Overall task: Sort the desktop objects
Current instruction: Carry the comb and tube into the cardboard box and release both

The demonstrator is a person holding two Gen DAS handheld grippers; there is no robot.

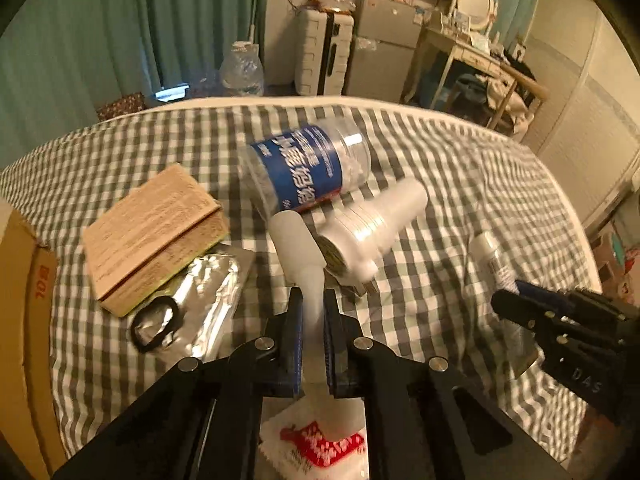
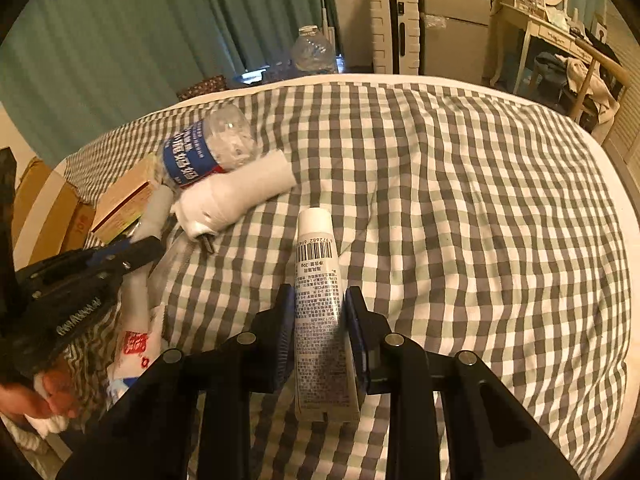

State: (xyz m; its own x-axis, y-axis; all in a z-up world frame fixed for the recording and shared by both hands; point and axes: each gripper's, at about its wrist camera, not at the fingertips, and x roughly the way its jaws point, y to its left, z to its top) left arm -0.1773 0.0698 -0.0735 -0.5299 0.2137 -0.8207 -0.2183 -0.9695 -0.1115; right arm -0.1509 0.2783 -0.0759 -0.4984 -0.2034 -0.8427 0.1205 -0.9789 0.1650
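Nearby, bottle [image 1: 308, 168], box [image 1: 152, 236], foil [image 1: 208, 292]

- The right gripper [image 1: 576, 344] carries the pale letters "DAS" on its black body, at the near right of the left wrist view.
- The cardboard box [image 1: 28, 300] at the left edge bears red characters, sideways, reading roughly "10" plus a Chinese sign.
- The clear bottle [image 1: 308, 168] lying far on the checked cloth has a blue label with large white Chinese characters, too skewed to read surely.
- The white tube [image 2: 320, 300] shows a barcode with digits beginning "6 972682", then "20g" and dense small Chinese print that is illegible.
- The white packet [image 1: 320, 444] nearest has a red patch with white characters, blurred.
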